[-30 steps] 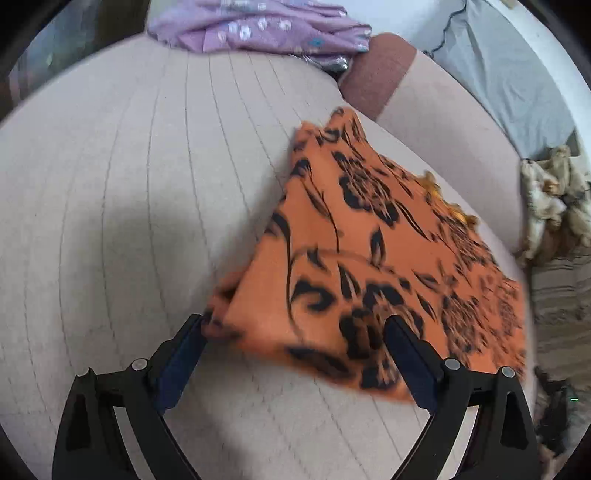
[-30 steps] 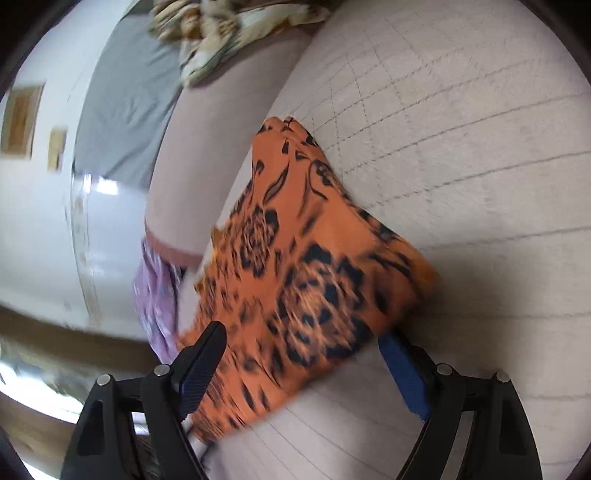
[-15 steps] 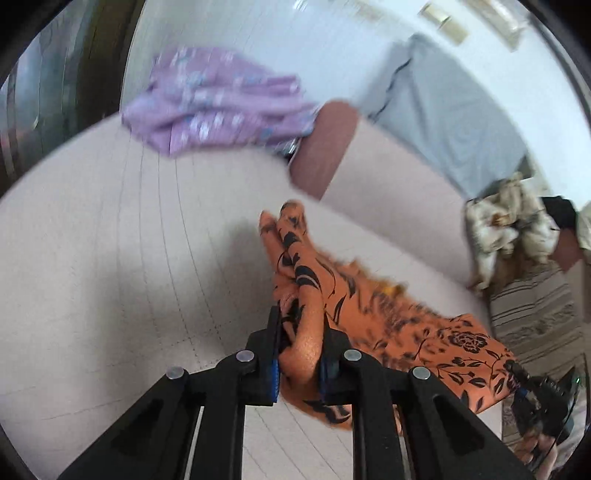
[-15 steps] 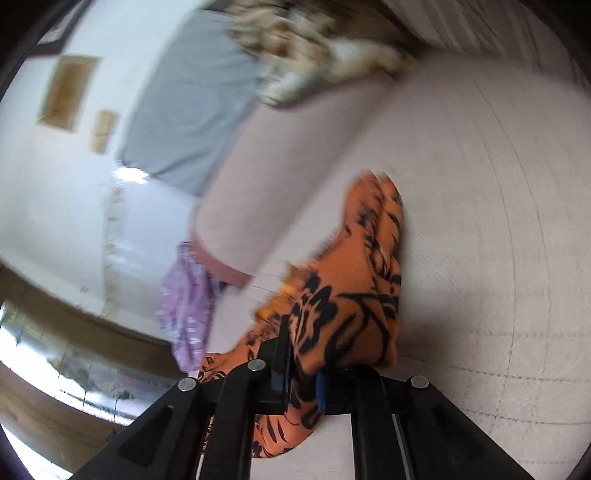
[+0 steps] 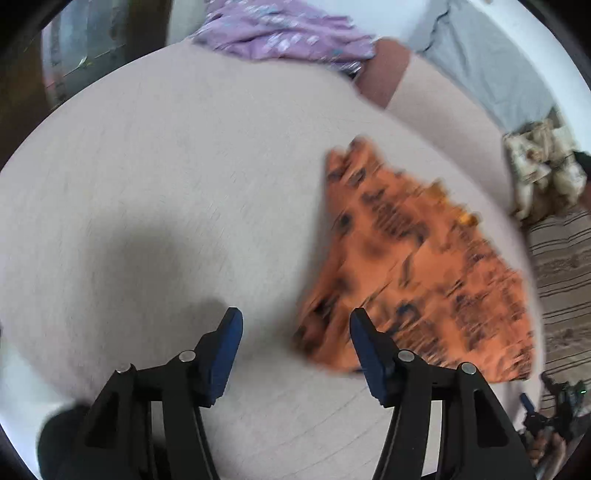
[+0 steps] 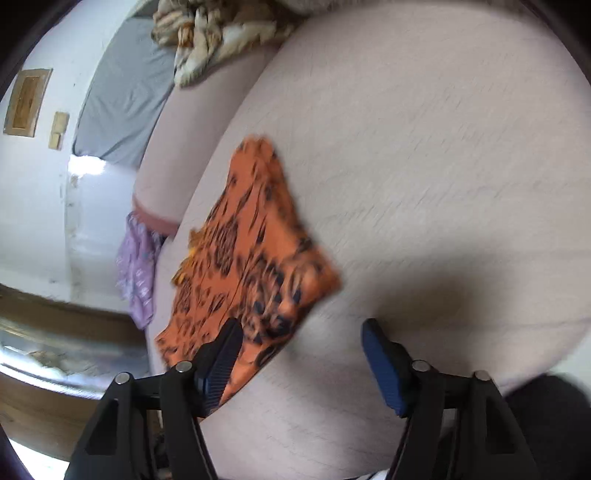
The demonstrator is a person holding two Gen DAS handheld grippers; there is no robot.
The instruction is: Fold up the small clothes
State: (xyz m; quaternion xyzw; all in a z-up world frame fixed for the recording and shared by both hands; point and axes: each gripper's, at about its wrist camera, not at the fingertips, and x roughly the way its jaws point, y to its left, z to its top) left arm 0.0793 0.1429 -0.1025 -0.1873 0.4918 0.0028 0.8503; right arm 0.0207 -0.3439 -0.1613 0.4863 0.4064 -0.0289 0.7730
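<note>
The orange cloth with a black floral print (image 5: 417, 266) lay folded on the pale pink quilted bed (image 5: 166, 177), its shape a rough triangle, blurred in both views. In the left wrist view the left hand-held gripper (image 5: 295, 328) hung above the bed with its jaws parted and opening; bare bedding showed between the blue pads (image 5: 227, 350), and the near corner of the cloth sat just beside the right-hand pad without being pressed by either one. In the right wrist view the right hand-held gripper (image 6: 301, 338) was likewise parted and opening, with nothing clamped; the cloth (image 6: 255, 266) ran behind its left-hand finger (image 6: 218, 362), and the gap between the jaws lay mostly over plain bedding in shadow. Neither hand-held gripper had hold of anything. A purple patterned garment (image 5: 280, 33) lay crumpled at the far edge of the bed, well apart from the orange cloth, beside a reddish-brown band of the bedding (image 5: 384, 74). A cream and brown crumpled fabric (image 6: 218, 33) rested on the far side, near a grey sheet (image 6: 125, 99) against the white wall (image 6: 33, 192).
</note>
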